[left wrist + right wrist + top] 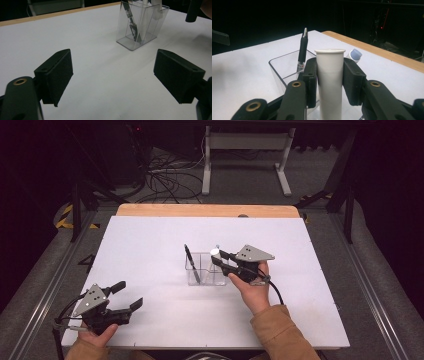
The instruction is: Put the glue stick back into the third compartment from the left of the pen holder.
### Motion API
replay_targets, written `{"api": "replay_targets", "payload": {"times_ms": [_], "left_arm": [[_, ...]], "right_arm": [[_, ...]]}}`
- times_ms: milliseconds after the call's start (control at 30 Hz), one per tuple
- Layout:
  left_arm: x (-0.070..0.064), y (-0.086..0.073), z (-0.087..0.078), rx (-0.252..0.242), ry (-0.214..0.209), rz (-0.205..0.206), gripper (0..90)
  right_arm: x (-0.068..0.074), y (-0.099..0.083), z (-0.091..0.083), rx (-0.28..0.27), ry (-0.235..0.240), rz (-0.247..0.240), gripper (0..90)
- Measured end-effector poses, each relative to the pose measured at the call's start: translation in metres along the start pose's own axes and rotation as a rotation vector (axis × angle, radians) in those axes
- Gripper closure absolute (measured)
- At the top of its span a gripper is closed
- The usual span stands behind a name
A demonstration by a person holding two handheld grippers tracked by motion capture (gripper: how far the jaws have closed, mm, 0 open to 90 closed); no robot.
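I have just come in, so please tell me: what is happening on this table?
A person works with two handheld grippers. The right gripper is shut on a white tube, held upright at the clear holder, which already contains a black pen. The left gripper is open and holds nothing, apart from the holder.

White table top (150,245) with a wooden edge (200,210) at the far side. Beyond it: tangled cables (167,182) on the floor, pale frame legs (245,155), possibly a desk's.
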State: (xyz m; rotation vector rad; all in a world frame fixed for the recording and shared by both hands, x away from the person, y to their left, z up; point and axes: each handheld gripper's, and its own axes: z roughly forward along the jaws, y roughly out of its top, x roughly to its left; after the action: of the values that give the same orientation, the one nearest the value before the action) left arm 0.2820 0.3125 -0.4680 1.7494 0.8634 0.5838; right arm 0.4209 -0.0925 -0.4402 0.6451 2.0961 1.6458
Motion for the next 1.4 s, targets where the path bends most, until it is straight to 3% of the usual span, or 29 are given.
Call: {"api": "replay_targets", "payload": {"times_ms": [333,467,633,1100,1400], "left_arm": [[0.0,0.0,0.0,-0.001,-0.002,0.0,16.5],[0.0,0.0,0.0,-0.001,-0.002,0.0,16.5],[0.0,0.0,0.0,-0.001,-0.004,-0.001,16.5],[0.0,0.001,0.0,-0.01,-0.005,0.0,16.4],[0.0,0.002,-0.002,-0.02,0.002,0.011,15.0]], "right_arm": [[0.0,-0.001,-0.001,0.018,-0.001,0.006,66.7],[0.0,0.003,-0.005,0.004,-0.012,-0.015,51.5],[0.003,0.013,-0.016,-0.039,-0.023,-0.009,43.4],[0.007,0.027,-0.029,-0.039,-0.034,-0.048,36.0],[0.002,0.031,-0.056,-0.013,-0.047,-0.07,30.4]]}}
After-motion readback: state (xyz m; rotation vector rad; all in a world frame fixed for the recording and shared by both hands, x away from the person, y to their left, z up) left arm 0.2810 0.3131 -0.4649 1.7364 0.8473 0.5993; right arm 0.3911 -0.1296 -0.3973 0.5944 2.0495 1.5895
